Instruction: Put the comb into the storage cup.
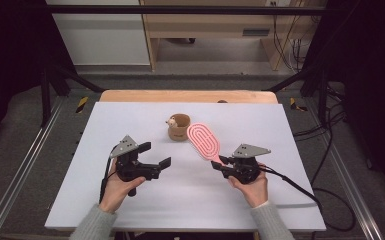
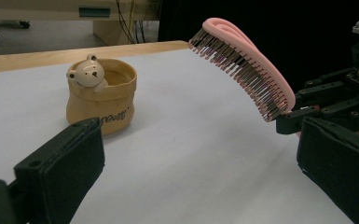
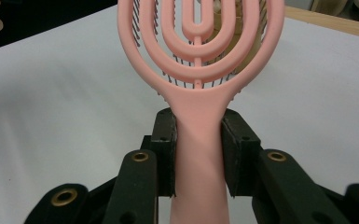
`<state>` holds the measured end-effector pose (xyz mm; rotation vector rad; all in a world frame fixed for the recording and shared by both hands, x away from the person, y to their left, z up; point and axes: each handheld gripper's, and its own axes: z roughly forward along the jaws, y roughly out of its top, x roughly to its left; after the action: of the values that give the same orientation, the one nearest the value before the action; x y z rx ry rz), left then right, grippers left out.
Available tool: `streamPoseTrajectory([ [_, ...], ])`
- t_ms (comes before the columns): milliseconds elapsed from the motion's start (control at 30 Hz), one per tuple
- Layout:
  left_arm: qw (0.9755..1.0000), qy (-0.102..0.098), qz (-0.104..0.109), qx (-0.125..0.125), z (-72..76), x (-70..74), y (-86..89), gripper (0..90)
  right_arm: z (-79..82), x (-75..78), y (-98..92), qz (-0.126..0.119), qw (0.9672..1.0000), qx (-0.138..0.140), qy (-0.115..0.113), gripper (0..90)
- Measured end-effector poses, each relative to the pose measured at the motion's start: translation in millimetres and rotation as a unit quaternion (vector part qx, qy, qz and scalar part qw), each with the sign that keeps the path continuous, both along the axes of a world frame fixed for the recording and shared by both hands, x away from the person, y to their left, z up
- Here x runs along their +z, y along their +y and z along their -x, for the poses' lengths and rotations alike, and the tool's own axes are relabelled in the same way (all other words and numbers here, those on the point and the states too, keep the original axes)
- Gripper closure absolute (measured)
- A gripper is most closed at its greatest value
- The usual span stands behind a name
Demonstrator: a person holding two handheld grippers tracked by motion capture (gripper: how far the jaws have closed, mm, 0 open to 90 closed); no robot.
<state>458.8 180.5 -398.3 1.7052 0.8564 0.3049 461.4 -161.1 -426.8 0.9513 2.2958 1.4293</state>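
Note:
A pink hairbrush [image 1: 203,140] with a looped open head is held off the table, bristles facing down. My right gripper [image 1: 220,164] is shut on its handle [image 3: 199,154], which sits squeezed between the two black pads. The brush head [image 2: 242,65] slants up towards a small tan pot [image 1: 179,127] with a bear figure [image 2: 87,73] on its rim, standing at the table's middle back. My left gripper [image 1: 156,154] is open on the left with nothing between its jaws, pointing towards the pot [image 2: 100,95].
A white table top [image 1: 130,200] spreads under everything, with a wooden strip [image 1: 187,96] along its far edge. Cables [image 1: 300,192] trail off the right side. Dark frame posts and a wooden cabinet stand beyond the table.

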Motion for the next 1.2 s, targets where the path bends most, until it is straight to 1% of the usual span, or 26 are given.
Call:
streamPoseTrajectory([
  [133,1.0,0.001,-0.001,0.0,-1.0,0.9,-4.5,0.5,0.0,-0.4,0.4,0.001,1.0,0.0,0.0,69.3],
  [867,0.9997,0.002,-0.008,-0.021,-7.5,9.7,-28.6,0.2,0.5,0.1,0.0,-0.001,1.0,0.0,-0.004,69.3],
  [1200,0.9996,0.003,-0.006,-0.029,-9.0,11.2,-38.8,0.2,1.6,1.6,-0.6,-0.007,0.9999,0.001,-0.009,69.3],
])
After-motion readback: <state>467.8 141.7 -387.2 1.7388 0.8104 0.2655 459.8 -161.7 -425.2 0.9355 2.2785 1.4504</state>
